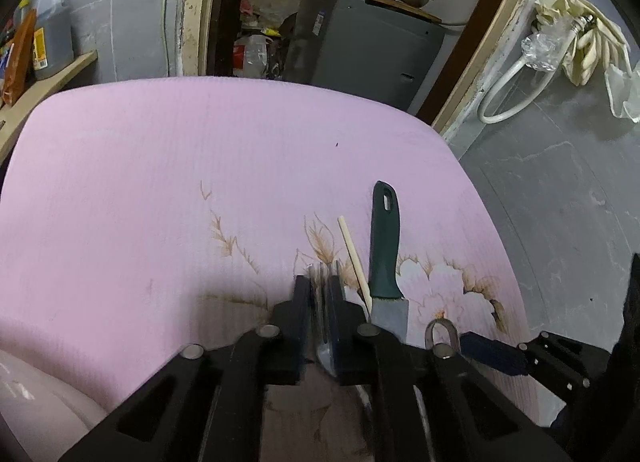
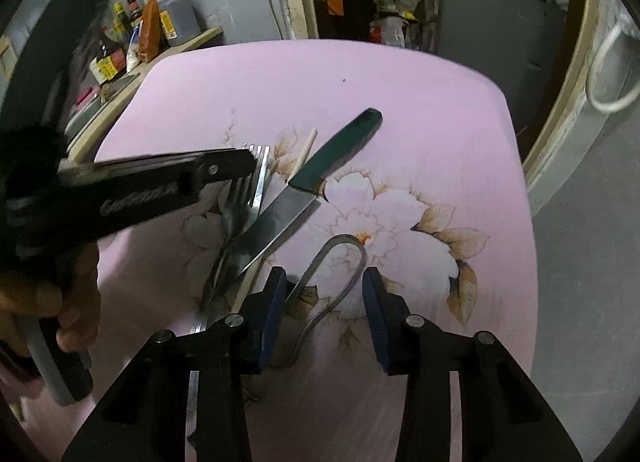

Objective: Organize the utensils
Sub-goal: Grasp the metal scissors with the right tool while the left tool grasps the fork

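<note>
- The left tool (image 1: 320, 282) is clamped narrow on a metal fork (image 2: 244, 198) — tines poke out past the fingertips in the left wrist view, and the right wrist view shows the fork's head pinched between the pads while its handle runs down toward the near edge of the bench.
- The right tool (image 2: 325, 282) is spread wide and grips nothing; its blue pads sit either side of a bent metal loop utensil (image 2: 340, 262) lying flat on the pink floral cover (image 2: 400, 102) of the bench. The left pad looks close to touching the loop, can't tell for sure.
- A green-handled knife (image 2: 320, 178) lies just beside the fork, handle pointing away toward the far right, blade angled back toward the fork's neck — the blade tip seems to overlap the fork handle.
- One wooden chopstick (image 2: 304, 152) lies between the fork tines and the knife handle; part of it is hidden under the knife.
- Off the left side of the bench there's a wooden shelf (image 2: 192, 38) with sauce bottles (image 2: 116, 50) and a big jug (image 2: 176, 10).
</note>
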The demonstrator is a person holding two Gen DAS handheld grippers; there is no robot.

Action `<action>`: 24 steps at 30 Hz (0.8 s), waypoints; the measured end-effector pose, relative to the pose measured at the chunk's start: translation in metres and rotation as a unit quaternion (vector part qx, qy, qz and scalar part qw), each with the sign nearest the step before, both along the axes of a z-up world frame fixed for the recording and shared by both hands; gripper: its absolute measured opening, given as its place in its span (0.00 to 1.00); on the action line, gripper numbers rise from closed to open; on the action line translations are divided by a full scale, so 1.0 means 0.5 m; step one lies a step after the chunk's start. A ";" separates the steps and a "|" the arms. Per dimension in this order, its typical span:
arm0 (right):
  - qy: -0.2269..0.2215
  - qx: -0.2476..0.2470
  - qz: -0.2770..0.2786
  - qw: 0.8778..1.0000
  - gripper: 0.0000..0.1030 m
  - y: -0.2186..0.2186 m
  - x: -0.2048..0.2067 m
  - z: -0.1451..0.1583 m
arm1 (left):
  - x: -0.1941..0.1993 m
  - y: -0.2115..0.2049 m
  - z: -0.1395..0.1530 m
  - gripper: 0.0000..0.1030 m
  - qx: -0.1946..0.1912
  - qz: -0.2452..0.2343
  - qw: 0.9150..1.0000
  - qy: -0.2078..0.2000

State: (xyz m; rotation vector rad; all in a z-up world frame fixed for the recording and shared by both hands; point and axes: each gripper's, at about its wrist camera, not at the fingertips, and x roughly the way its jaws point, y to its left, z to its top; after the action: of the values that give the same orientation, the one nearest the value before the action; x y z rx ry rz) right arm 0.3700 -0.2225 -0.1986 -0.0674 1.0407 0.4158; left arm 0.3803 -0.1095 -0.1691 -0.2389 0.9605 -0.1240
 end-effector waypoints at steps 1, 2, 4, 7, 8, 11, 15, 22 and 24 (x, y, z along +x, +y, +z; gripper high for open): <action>0.008 0.004 -0.004 1.000 0.34 -0.001 0.006 0.001 | -0.002 -0.001 0.001 0.08 0.001 -0.002 1.000 0.001; 0.009 0.000 -0.004 1.000 0.34 0.000 0.008 0.001 | -0.003 0.002 0.000 0.08 0.001 -0.003 1.000 0.002; 0.010 -0.015 -0.002 1.000 0.34 0.011 0.016 -0.004 | -0.005 0.003 -0.001 0.08 -0.001 -0.005 1.000 0.003; 0.011 -0.021 -0.011 1.000 0.30 0.026 0.026 -0.010 | -0.005 0.008 -0.001 0.08 -0.005 -0.007 1.000 0.007; 0.010 -0.022 -0.014 1.000 0.29 0.025 0.027 -0.009 | -0.005 0.009 0.000 0.08 -0.007 -0.008 1.000 0.007; 0.021 0.011 -0.028 0.999 0.25 0.005 0.028 -0.009 | -0.009 0.006 0.006 0.06 -0.007 -0.015 1.000 0.005; 0.042 0.100 -0.056 0.992 0.23 -0.045 0.028 -0.014 | -0.020 -0.003 0.023 0.03 0.004 -0.026 1.000 -0.005; 0.021 0.159 -0.075 0.984 0.22 -0.094 -0.009 0.009 | -0.036 -0.010 0.033 0.03 0.007 -0.042 0.999 -0.001; 0.013 0.171 -0.079 0.982 0.22 -0.104 -0.021 0.017 | -0.046 -0.010 0.044 0.03 0.006 -0.043 0.999 -0.005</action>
State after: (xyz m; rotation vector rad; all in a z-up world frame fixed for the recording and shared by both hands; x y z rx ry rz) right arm 0.3597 -0.2745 -0.1901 0.3274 0.9799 0.4472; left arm 0.3574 -0.1145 -0.1471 -0.1866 0.9614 -0.1988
